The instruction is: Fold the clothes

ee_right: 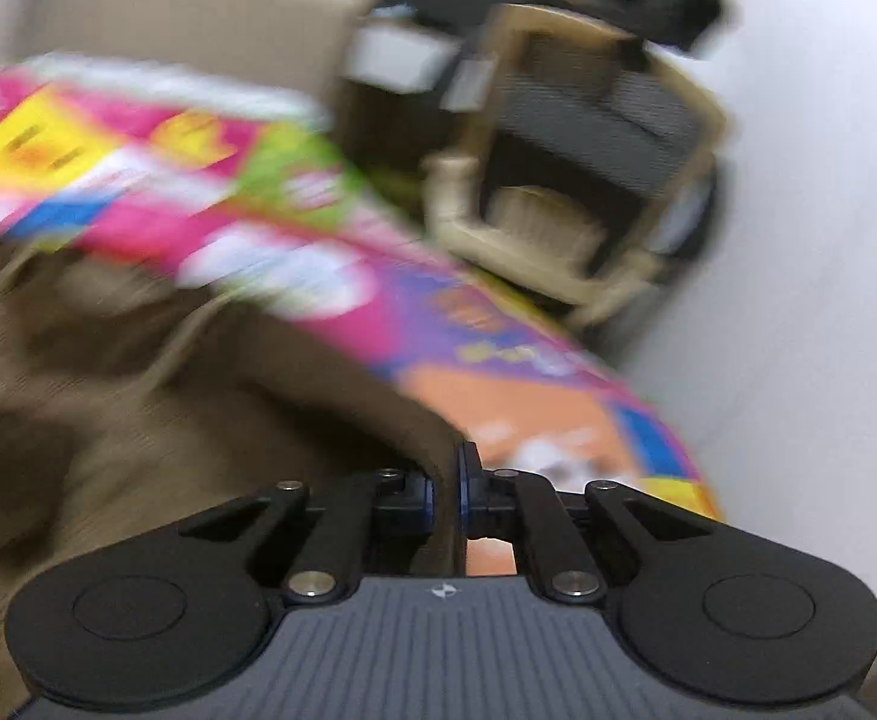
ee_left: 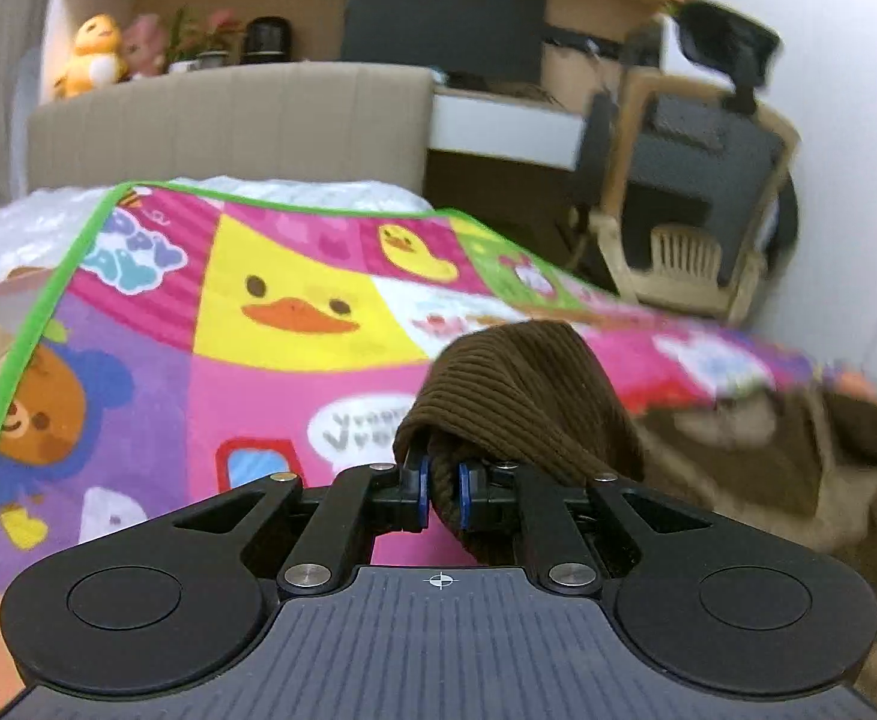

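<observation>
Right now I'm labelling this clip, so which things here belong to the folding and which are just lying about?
Part of the job:
brown corduroy garment
left tongs, shut on it
right tongs, shut on it
cartoon play mat under it

Just lying about:
duck plush
desk chair
headboard

Both grippers [ee_left: 443, 495] [ee_right: 449, 495] clamped tight

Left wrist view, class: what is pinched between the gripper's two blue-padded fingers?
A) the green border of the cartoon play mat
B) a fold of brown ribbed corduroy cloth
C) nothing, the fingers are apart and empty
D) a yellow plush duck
B: the left gripper is closed on a bunched fold of the brown ribbed corduroy garment, which drapes over its fingers above the cartoon mat.
</observation>
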The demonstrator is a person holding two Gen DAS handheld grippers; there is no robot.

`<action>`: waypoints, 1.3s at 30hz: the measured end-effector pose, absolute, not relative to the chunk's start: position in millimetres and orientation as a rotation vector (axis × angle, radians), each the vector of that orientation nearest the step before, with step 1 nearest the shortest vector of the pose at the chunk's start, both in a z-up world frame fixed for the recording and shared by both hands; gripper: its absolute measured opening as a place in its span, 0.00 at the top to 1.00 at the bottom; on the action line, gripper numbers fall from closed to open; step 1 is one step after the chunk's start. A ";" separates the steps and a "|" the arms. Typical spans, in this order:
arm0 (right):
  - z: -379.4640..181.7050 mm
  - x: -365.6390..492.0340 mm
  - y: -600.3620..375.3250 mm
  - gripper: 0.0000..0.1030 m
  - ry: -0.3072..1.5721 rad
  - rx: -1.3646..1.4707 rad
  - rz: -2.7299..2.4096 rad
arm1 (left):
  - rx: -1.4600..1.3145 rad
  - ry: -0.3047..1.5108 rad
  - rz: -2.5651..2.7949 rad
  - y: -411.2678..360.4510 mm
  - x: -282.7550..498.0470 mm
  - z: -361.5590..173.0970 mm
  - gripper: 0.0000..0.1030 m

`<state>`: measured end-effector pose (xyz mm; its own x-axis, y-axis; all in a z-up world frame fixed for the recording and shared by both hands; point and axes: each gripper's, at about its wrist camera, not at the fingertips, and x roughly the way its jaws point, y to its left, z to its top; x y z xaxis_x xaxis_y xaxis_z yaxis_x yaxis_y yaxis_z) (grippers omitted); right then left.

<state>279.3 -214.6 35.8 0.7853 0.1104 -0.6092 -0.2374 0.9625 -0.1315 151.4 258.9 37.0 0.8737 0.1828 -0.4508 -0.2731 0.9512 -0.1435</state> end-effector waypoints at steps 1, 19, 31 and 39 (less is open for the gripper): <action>31.7 287.3 -215.6 0.93 0.655 -0.205 0.170 | -0.230 0.436 0.251 263.6 152.8 39.3 0.90; 39.2 74.1 -233.8 0.11 0.456 -0.515 0.531 | -0.202 0.589 0.122 228.4 31.3 48.5 0.05; 37.0 43.7 -163.8 0.33 0.272 -0.524 0.491 | 0.350 0.567 -0.219 42.8 -65.7 32.1 0.01; 37.8 48.6 -177.3 0.25 0.313 -0.515 0.536 | 0.473 0.606 0.011 39.6 -38.5 -11.4 0.01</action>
